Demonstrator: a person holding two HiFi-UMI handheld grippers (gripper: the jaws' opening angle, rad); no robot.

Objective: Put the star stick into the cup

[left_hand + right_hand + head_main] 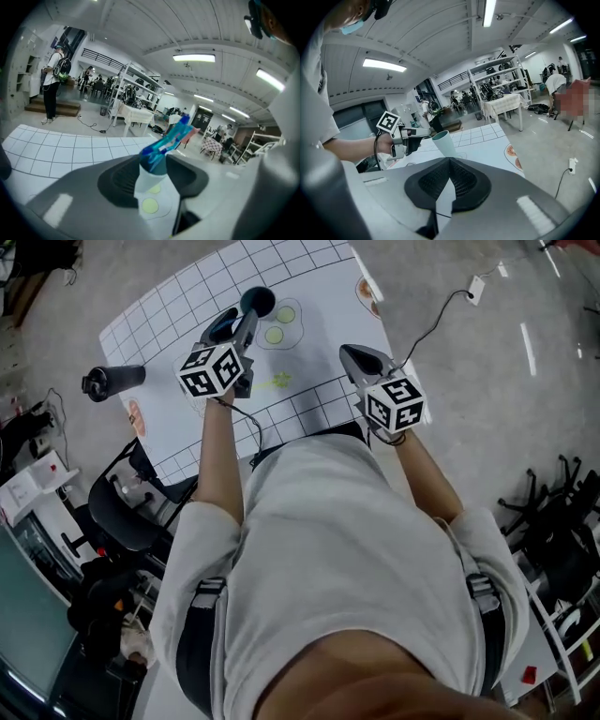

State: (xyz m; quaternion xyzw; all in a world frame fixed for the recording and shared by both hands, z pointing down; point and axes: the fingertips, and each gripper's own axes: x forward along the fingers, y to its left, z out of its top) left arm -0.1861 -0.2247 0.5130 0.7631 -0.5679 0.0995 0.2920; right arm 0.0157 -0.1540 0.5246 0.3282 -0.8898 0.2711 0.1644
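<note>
Left gripper view shows your left gripper [153,176], jaws apart, facing the cup [149,190] with the star stick [171,138] in it; your right gripper [450,161] has jaws together, empty.

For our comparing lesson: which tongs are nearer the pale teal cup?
The left tongs, right beside the pale teal cup; the right tongs hang well apart.

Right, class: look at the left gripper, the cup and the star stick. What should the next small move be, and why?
Probably draw the left gripper straight back from the cup. The star stick already leans inside the cup, and the fingers stand apart, pressing on nothing. A straight retreat seems least likely to knock the cup.
</note>
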